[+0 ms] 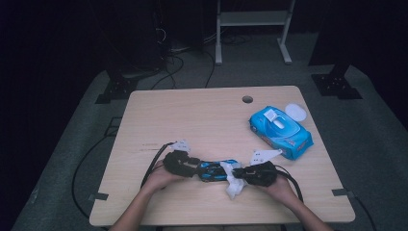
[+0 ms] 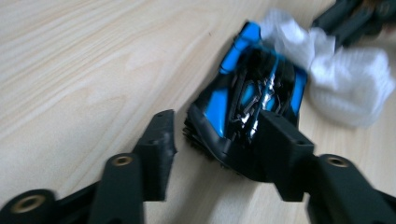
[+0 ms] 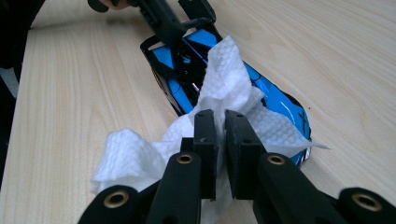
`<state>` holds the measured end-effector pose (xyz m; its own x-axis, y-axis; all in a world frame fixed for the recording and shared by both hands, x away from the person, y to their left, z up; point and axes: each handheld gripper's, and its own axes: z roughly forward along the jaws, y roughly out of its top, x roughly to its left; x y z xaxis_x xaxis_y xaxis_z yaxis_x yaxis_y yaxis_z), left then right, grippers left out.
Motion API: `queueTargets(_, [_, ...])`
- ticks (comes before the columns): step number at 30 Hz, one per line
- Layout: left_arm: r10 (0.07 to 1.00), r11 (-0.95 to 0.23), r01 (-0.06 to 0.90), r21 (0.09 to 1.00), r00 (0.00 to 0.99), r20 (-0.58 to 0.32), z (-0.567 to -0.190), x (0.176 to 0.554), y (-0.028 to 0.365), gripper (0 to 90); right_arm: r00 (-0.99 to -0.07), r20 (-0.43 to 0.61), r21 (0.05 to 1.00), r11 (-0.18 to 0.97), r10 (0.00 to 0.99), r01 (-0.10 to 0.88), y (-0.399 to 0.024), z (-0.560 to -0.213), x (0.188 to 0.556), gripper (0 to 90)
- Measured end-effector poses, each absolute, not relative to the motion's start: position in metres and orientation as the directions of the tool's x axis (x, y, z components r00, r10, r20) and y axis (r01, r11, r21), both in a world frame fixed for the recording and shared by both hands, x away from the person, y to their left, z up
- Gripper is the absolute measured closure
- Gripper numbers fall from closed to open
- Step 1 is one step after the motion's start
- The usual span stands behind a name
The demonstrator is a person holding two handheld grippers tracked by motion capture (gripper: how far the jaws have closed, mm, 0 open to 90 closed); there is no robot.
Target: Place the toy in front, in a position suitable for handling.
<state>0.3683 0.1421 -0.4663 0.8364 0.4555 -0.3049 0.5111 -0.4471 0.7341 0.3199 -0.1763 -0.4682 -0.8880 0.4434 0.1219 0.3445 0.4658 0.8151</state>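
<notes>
Toy car (image 1: 215, 170) is lying at 6 o'clock on the wood table (image 1: 202, 115) – left gripper (image 1: 195, 168) straddling its rear, not pinching. Right gripper (image 1: 239, 172) is clenching a white wipe (image 1: 234, 185) on it. Wipes pack (image 1: 280, 132) at 3 o'clock; dark room, grey carpet (image 1: 365, 144).

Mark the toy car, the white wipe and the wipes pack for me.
toy car (image 3: 280, 100): right gripper view, on its blue body.
white wipe (image 3: 229, 70): right gripper view, on the fold draped over the car.
wipes pack (image 1: 288, 137): high view, on its blue top.
</notes>
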Motion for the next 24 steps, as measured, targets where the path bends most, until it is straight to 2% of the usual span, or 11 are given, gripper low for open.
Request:
queueTargets(3, [0.450, -0.360, 0.568, 0.740, 0.801, -0.395, -0.467, 0.375, 0.148, 52.5, -0.888, 0.123, 0.817, 0.462, 0.443, 0.344, -0.176, -0.469, 0.320, 82.7])
queueTargets(7, [0.461, -0.359, 0.603, 0.713, 0.778, -0.426, -0.472, 0.380, 0.148, 57.3, -0.889, 0.122, 0.817, 0.465, 0.441, 0.343, -0.176, -0.469, 0.320, 82.5])
queueTargets(8, [0.450, -0.342, 0.633, 0.695, 0.759, -0.470, -0.474, 0.382, 0.149, 57.4, -0.889, 0.122, 0.817, 0.465, 0.440, 0.343, -0.176, -0.469, 0.320, 82.4])
queueTargets(9, [0.448, -0.339, 0.647, 0.683, 0.749, -0.488, -0.475, 0.384, 0.150, 55.5, -0.890, 0.123, 0.816, 0.465, 0.440, 0.343, -0.176, -0.469, 0.320, 82.4])
queueTargets(10, [0.464, -0.336, 0.664, 0.668, 0.734, -0.496, -0.475, 0.386, 0.150, 48.6, -0.889, 0.125, 0.816, 0.464, 0.440, 0.344, -0.176, -0.469, 0.320, 82.4])
queueTargets(11, [0.473, -0.345, 0.665, 0.662, 0.733, -0.490, -0.475, 0.386, 0.150, 45.3, -0.889, 0.126, 0.816, 0.465, 0.440, 0.345, -0.176, -0.469, 0.321, 82.4])
queueTargets(13, [0.465, -0.339, 0.677, 0.654, 0.724, -0.509, -0.476, 0.388, 0.151, 42.6, -0.889, 0.127, 0.815, 0.464, 0.439, 0.346, -0.176, -0.468, 0.321, 82.4])
queueTargets(15, [0.450, -0.343, 0.689, 0.638, 0.717, -0.533, -0.476, 0.388, 0.150, 34.0, -0.890, 0.126, 0.811, 0.471, 0.438, 0.347, -0.177, -0.467, 0.321, 82.4])
queueTargets(18, [0.419, -0.380, 0.675, 0.633, 0.735, -0.533, -0.477, 0.386, 0.148, 26.9, -0.891, 0.139, 0.800, 0.482, 0.431, 0.358, -0.180, -0.465, 0.323, 82.6])
queueTargets(24, [0.390, -0.443, 0.609, 0.658, 0.792, -0.471, -0.477, 0.379, 0.138, 24.6, -0.887, 0.154, 0.795, 0.479, 0.435, 0.372, -0.185, -0.464, 0.323, 82.6])
